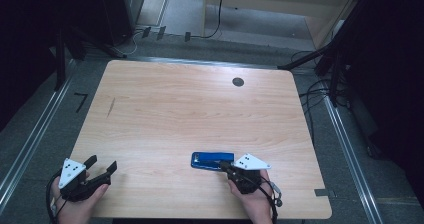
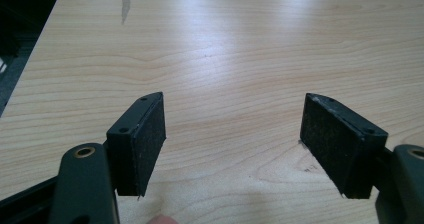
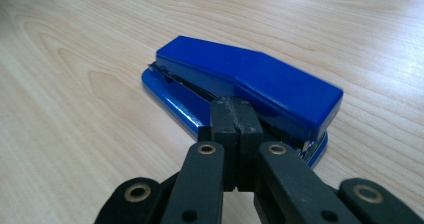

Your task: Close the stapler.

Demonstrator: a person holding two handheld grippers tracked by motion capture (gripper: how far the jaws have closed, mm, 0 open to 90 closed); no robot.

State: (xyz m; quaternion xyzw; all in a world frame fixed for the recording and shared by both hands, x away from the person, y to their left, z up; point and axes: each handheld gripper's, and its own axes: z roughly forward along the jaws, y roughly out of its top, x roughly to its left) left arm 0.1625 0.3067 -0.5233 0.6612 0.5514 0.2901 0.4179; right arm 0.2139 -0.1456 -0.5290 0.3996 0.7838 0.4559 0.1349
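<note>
While our right tongs (image 3: 235,115), pressed together, touch the blue stapler (image 3: 250,84), our left tongs (image 2: 235,134) wait apart, nothing gripped yet.

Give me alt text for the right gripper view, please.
The right gripper, its two black jaws shut together, noses against the near side of a blue stapler lying flat on a pale wooden table.

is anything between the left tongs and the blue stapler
Nothing visible. Bare wooden table lies between the open left tongs and the blue metal stapler. The shut right tongs are at the stapler's near side, away from that path.
</note>
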